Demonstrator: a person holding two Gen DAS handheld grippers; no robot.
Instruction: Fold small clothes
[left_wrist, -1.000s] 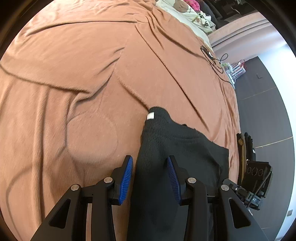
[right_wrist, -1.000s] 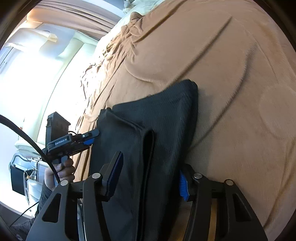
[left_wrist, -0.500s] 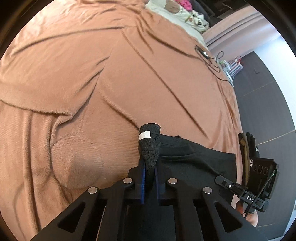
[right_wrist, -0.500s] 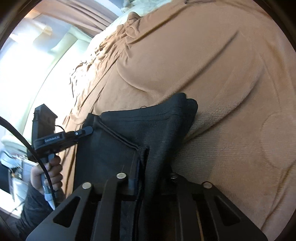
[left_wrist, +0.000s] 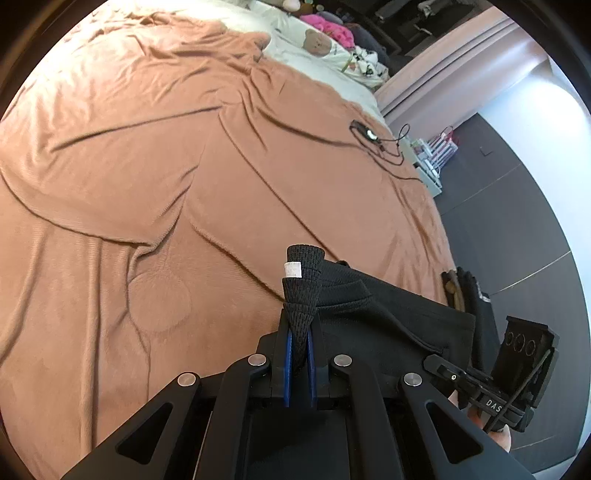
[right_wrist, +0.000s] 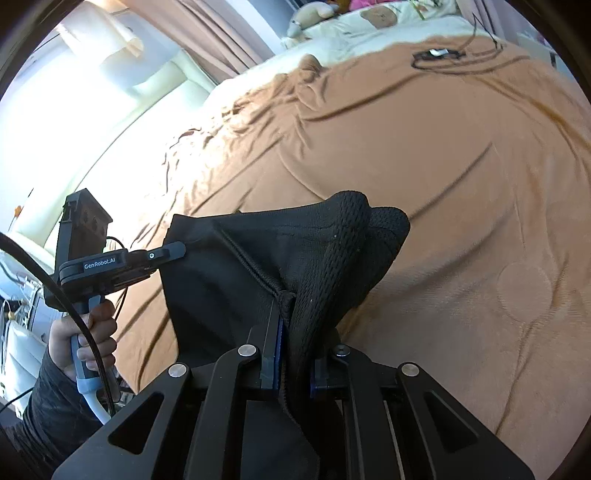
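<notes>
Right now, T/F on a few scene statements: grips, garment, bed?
1. Both grippers are shut on the black garment. True: left gripper and right gripper each pinch a bunch of its fabric.
2. The garment is white. False: it is black, with a small white tag.
3. The blanket is orange-brown and wrinkled. True.
4. A black cable lies on the blanket. True.
5. The garment lies flat, untouched. False: its gripped edges are bunched up off the blanket.
</notes>
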